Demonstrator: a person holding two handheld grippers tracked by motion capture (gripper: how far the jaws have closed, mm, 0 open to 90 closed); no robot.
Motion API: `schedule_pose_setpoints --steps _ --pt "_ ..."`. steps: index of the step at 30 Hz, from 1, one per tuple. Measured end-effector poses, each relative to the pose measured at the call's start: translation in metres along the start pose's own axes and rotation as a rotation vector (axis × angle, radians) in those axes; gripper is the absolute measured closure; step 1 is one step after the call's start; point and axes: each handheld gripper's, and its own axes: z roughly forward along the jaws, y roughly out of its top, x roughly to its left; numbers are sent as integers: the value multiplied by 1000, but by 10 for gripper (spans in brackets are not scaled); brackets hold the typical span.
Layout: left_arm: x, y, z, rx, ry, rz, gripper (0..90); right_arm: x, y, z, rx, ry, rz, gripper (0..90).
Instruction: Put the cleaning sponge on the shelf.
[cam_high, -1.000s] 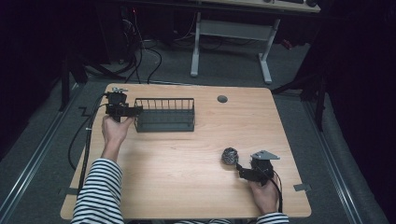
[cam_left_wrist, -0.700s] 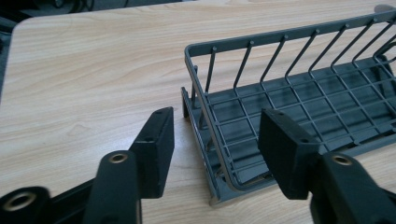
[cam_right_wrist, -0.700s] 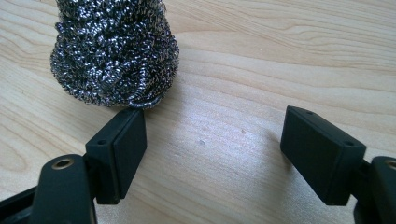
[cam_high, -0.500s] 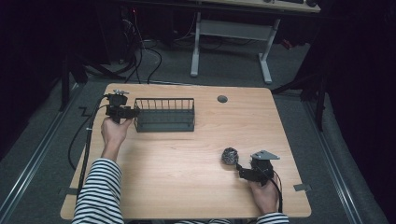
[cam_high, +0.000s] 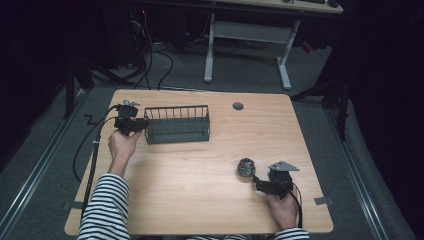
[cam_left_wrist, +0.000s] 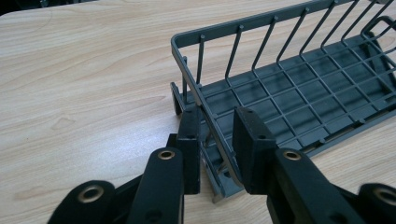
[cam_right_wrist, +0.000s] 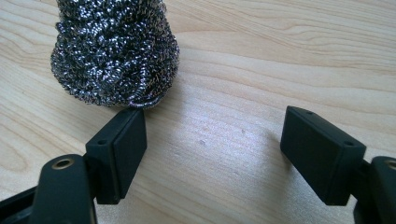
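Wooden table bearing a dark wire basket at its far left, whose end rim the left gripper has just closed upon, and a steel-wool scourer touching one jaw tip of the spread right gripper.

A wooden table is standing on grey carpet, a round grommet sitting near its far edge; a white desk frame and cables are lying beyond

Pretty dim room, grey carpet floor, light wooden table mid-frame, white-legged desk up top, black cables upper left
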Motion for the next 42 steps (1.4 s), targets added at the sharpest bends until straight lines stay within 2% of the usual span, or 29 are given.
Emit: schedule_pose_setpoints --steps 4,7,16,26,36,40,42 --pt "-4 -3 -4 -3 -6 13 733 0 0 0 0 0 -1 229" --pt "-5 -6 -7 -11 -21 0 741 0 0 0 0 0 -1 229" --pt "-14 -18 -17 -24 -37 2 741 0 0 0 0 0 0 229" --pt "-29 -33 -28 -41 -48 11 737 0 0 0 0 0 0 229" --pt "-44 -46 -37 -71 -82 3 724 0 0 0 0 -1 0 229" --pt "-55 -49 -42 -68 -76 33 720 0 0 0 0 -1 1 229" --pt "-57 -49 -42 -69 -77 35 720 0 0 0 0 0 0 229"
